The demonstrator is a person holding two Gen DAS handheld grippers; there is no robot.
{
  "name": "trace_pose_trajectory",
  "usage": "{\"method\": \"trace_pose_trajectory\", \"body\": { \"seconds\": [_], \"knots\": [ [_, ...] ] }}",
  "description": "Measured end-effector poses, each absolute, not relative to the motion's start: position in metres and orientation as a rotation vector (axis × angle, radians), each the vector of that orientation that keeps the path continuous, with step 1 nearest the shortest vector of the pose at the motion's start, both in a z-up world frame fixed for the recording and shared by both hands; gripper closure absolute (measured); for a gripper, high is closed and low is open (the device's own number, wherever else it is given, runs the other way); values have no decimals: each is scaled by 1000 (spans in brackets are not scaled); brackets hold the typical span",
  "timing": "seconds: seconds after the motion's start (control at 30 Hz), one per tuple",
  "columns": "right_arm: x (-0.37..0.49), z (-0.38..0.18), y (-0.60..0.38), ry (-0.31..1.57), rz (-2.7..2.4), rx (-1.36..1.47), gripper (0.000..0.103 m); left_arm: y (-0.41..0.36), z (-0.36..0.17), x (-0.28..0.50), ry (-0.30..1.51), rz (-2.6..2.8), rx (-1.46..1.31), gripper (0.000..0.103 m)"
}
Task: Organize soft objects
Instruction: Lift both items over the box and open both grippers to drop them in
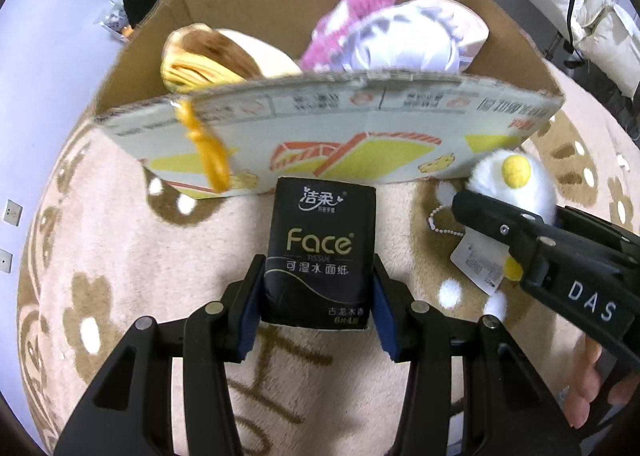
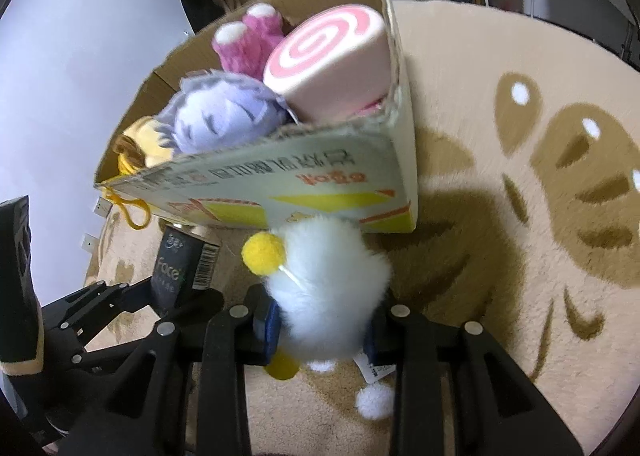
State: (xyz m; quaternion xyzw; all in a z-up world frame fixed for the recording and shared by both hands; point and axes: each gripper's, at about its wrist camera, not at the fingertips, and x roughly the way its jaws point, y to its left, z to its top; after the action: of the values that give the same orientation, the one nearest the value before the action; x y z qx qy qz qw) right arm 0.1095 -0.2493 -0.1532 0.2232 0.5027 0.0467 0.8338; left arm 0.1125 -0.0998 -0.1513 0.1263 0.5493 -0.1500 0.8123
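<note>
My left gripper (image 1: 318, 284) is shut on a black "Face" tissue pack (image 1: 320, 240), held upright just above the rug in front of the cardboard box (image 1: 340, 128). In the right wrist view that pack (image 2: 176, 268) and the left gripper (image 2: 160, 296) show at the lower left. My right gripper (image 2: 320, 320) is shut on a white fluffy plush (image 2: 328, 284) with a yellow ball, close to the box's (image 2: 320, 184) near wall. The left wrist view has the same plush (image 1: 516, 184) behind the right gripper's fingers (image 1: 500, 224).
The box holds a bread-shaped plush (image 1: 208, 56), a pink plush (image 1: 360, 4), a lilac doll (image 2: 216, 116) and a pink swirl roll cushion (image 2: 332, 60). A yellow clip (image 1: 212, 160) hangs over its near wall. A beige patterned rug (image 2: 520, 216) lies underneath; shelves stand behind.
</note>
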Motion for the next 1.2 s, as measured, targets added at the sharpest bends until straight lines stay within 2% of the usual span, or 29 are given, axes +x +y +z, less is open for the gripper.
{"method": "trace_pose_trajectory", "body": {
  "seconds": [0.37, 0.8, 1.2],
  "knots": [
    [83, -106, -238, 947, 125, 433, 70, -70, -91, 83, 985, -306, 229, 56],
    [64, -21, -256, 690, 135, 331, 70, -61, -31, 89, 793, -278, 211, 56],
    [89, 0, -275, 563, 145, 338, 70, -63, -10, 123, 678, -275, 182, 56]
  ]
}}
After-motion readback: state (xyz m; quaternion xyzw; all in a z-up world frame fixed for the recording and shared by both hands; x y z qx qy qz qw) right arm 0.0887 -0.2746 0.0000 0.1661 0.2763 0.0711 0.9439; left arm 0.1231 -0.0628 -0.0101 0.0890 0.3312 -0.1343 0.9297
